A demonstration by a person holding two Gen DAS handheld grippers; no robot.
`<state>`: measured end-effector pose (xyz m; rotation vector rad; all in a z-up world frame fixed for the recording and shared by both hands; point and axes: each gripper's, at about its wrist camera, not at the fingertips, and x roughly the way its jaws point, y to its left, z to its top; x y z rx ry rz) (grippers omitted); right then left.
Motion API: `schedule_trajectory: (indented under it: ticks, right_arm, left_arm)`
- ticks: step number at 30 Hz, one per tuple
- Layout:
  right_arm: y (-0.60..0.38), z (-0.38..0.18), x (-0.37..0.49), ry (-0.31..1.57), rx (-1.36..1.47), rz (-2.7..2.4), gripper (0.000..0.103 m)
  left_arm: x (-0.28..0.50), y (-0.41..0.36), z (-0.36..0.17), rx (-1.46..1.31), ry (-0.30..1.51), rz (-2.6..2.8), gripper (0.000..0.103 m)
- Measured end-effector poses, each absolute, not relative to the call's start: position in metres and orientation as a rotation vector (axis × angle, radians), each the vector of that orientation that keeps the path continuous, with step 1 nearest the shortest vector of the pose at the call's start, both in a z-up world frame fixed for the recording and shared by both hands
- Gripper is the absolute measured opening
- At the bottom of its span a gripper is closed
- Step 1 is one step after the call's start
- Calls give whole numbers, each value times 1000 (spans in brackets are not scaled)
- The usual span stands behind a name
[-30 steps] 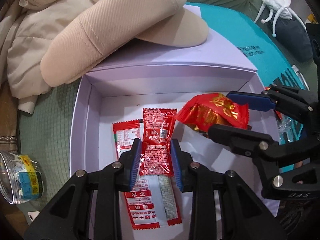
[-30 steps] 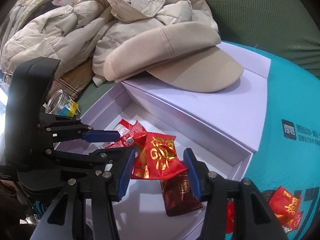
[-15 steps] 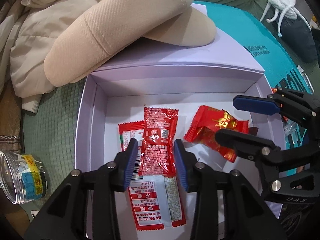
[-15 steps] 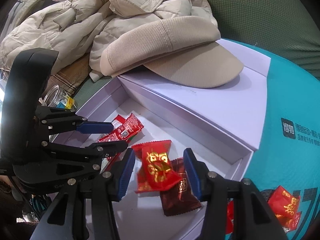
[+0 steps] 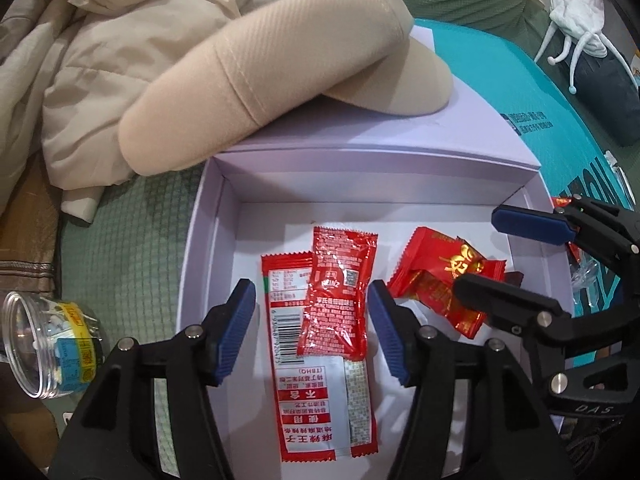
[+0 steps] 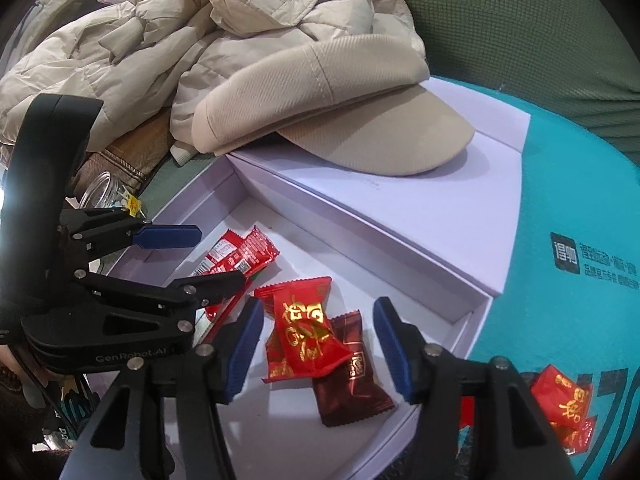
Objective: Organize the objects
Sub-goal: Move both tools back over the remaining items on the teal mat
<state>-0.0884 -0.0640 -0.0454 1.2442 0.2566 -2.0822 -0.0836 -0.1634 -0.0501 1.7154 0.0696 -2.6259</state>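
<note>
My left gripper [image 5: 312,320] hovers over the lilac box [image 5: 200,248] with its jaws opening. A red ketchup packet [image 5: 338,296] lies loose between its blue pads [image 5: 240,332], on top of a bigger red-and-white sachet [image 5: 316,400]. My right gripper [image 6: 320,340] is also opening. A red candy with gold print [image 6: 304,332] lies free between its pads on the box floor, resting on a dark brown candy [image 6: 352,384]. Each gripper shows in the other's view, the left gripper [image 6: 219,257] over the ketchup packets [image 6: 244,252] and the right gripper [image 5: 478,250] by the red candy [image 5: 444,276].
A beige cap [image 5: 280,80] rests on the box lid [image 6: 400,216], with a cream puffer jacket [image 6: 160,40] behind it. A clear jar [image 5: 44,340] lies left of the box. More red candies [image 6: 564,404] sit on the teal surface [image 6: 560,184] to the right.
The left jaws let go of the ketchup packet and spread. The right jaws released the red candy, which dropped onto the brown candy in the box.
</note>
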Motion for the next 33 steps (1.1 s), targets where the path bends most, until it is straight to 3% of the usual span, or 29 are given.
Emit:
schedule_trajectory:
  ticks: [9,12,33]
  right_arm:
    - [-53,-11,-71,229,1154,-2158,66]
    - [-45,5,-60,238,1112,-2198,72]
    - [35,86,40,237,1054,-2406,72]
  left_arm:
    - [-60,-160,-15,1607,51,-2651,58]
    - [-52,-172,6,1556,35,-2657,66]
    - [41,-102,81,1414,-13,-2808,67]
